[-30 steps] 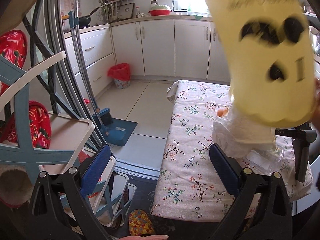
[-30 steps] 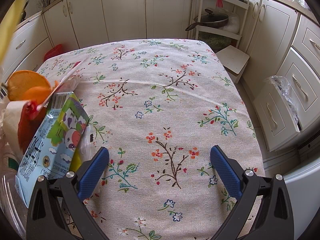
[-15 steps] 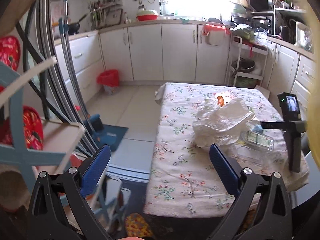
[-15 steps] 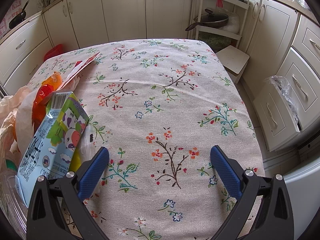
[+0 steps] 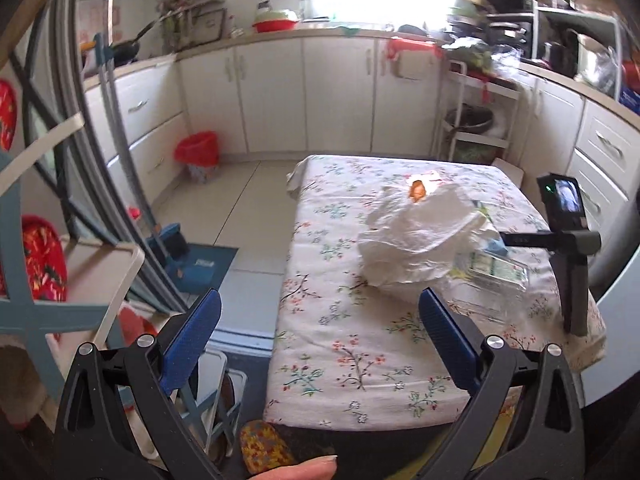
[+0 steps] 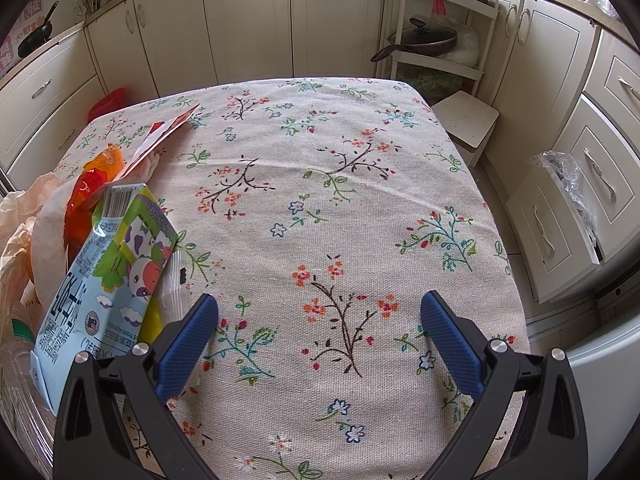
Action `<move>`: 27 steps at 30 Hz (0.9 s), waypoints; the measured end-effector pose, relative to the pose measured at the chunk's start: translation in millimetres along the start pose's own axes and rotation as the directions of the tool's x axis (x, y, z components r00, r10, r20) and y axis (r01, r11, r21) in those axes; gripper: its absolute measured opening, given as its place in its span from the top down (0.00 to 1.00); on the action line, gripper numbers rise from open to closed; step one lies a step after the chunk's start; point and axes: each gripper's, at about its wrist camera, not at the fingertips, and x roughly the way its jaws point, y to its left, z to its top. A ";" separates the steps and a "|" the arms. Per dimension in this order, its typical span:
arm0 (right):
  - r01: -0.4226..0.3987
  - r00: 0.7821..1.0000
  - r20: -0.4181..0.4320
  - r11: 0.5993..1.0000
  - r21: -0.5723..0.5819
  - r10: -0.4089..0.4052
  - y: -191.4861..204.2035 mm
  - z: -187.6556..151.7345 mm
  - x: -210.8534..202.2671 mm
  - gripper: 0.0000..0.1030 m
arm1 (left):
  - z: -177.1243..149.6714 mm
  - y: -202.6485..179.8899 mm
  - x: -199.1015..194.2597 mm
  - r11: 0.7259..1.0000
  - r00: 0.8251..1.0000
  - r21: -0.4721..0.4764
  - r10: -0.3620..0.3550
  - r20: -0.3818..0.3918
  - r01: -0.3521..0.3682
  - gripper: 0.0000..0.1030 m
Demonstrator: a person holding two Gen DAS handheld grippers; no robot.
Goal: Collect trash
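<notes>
1. Your left gripper (image 5: 316, 320) hangs in the air off the near left corner of the table (image 5: 348, 396), its blue-padded jaws spread wide and holding nothing.
2. Your right gripper (image 6: 320, 320) hovers low over the flowered tablecloth (image 6: 340, 184), jaws likewise wide apart and empty.
3. The trash lies heaped on the table. In the left wrist view it sits beyond the right finger: a crumpled white plastic bag (image 5: 416, 240) with an orange scrap (image 5: 418, 191) at its far edge and a clear plastic container (image 5: 494, 272) touching its right side.
4. In the right wrist view the same heap fills the left edge: a light-blue milk carton (image 6: 104, 280) with a cartoon cow leans against the bag (image 6: 24, 216), with orange peel (image 6: 106, 162) and a red wrapper (image 6: 86, 196) behind it and a red-and-white paper packet (image 6: 168, 132) farther back.
5. A small camera on a handle (image 5: 568, 248) stands at the table's right edge; a red-lined bin (image 5: 198, 152) stands on the floor by the cabinets.
</notes>
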 end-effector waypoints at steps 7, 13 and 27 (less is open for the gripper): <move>0.000 1.000 0.000 1.000 0.000 0.000 0.0 -0.1 -0.2 0.06 | 0.0 -12.7 -4.3 0.998 0.998 0.031 -0.052 0.017 0.052 0.08; 0.000 1.000 0.000 1.000 0.000 0.000 0.0 0.0 -0.1 0.06 | 3.0 -15.6 -7.7 0.997 0.997 0.029 -0.070 0.024 0.069 0.08; 0.000 1.000 0.000 1.000 0.000 0.000 0.0 0.0 0.0 0.06 | -1.9 -29.3 -1.2 0.996 0.997 0.044 -0.074 -0.028 0.075 0.08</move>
